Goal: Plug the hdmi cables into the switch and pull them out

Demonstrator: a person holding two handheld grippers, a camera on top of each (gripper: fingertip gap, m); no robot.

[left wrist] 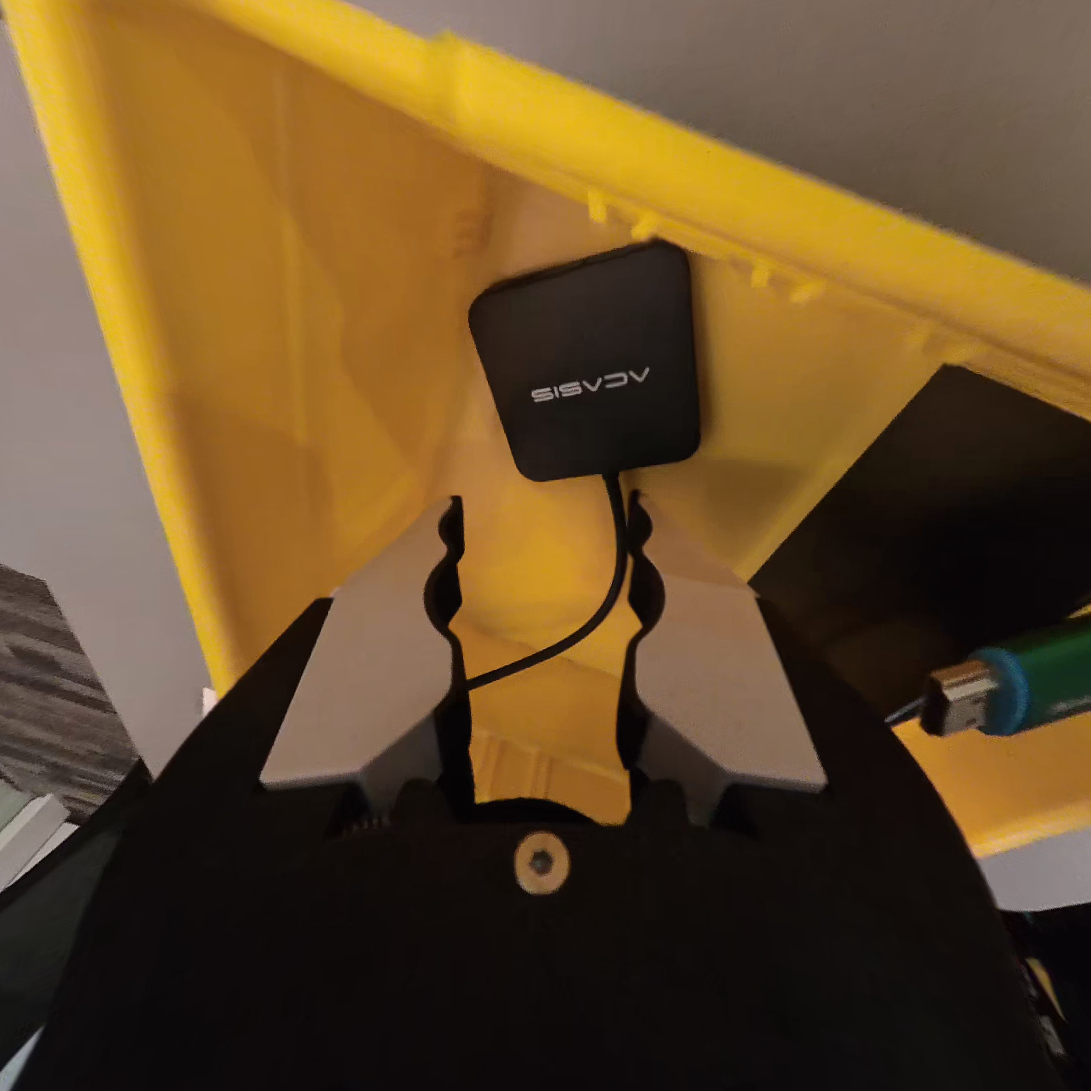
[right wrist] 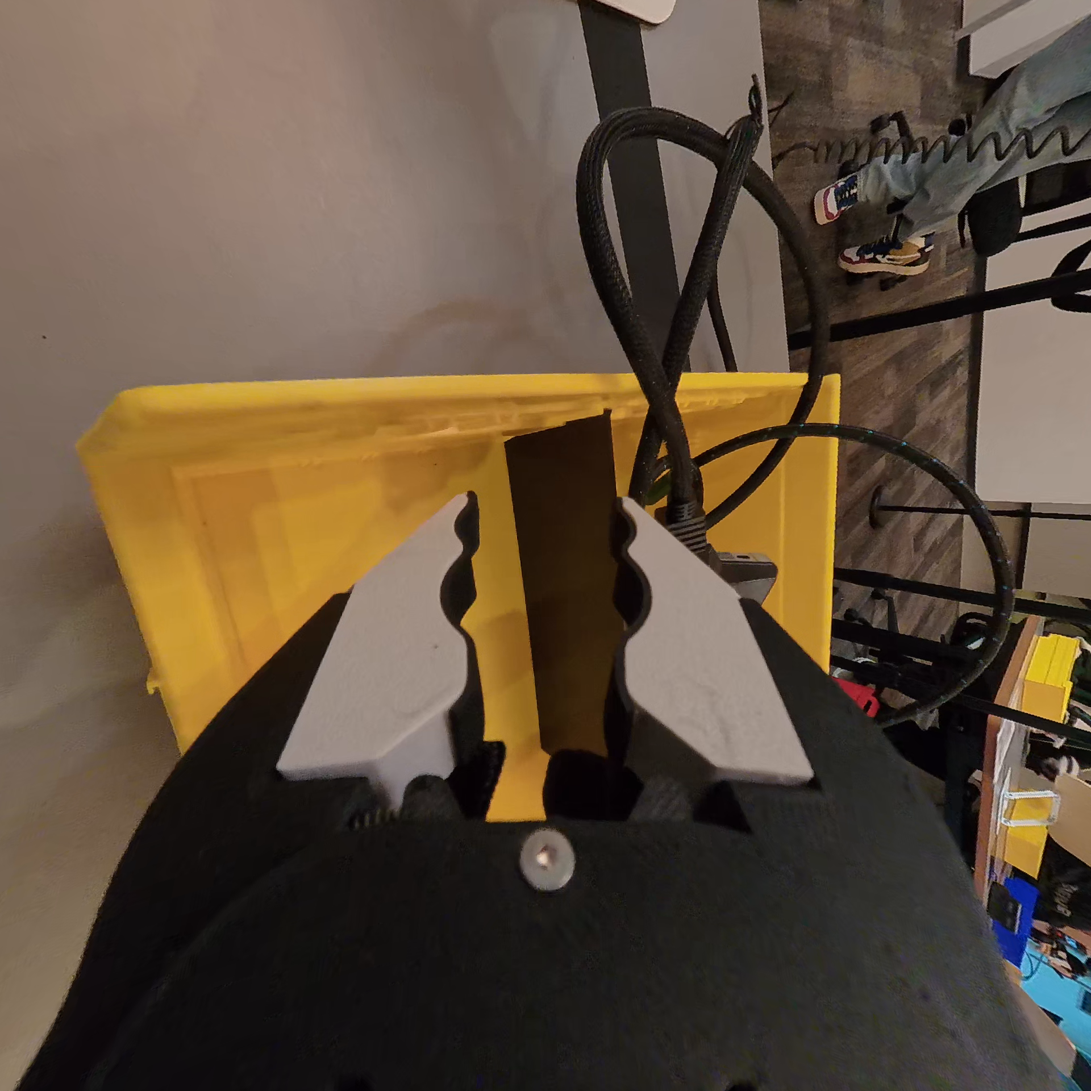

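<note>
The green-and-blue HDMI plug with a metal tip (left wrist: 998, 688) runs off the right edge of the left wrist view. In the right wrist view, the grey finger (right wrist: 702, 637) hides the striped grey cable plug (right wrist: 688, 528) and most of the small dark grey metal box (right wrist: 747, 570).

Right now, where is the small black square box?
In the left wrist view, the black square box lies in the yellow bin, just beyond the open left gripper.

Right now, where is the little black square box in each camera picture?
Left wrist view: the black square box sits just above centre, ahead of the open left gripper, lying in the yellow bin.
Right wrist view: not in it.
Shared landmark: the yellow bin, with its dark divider.
</note>
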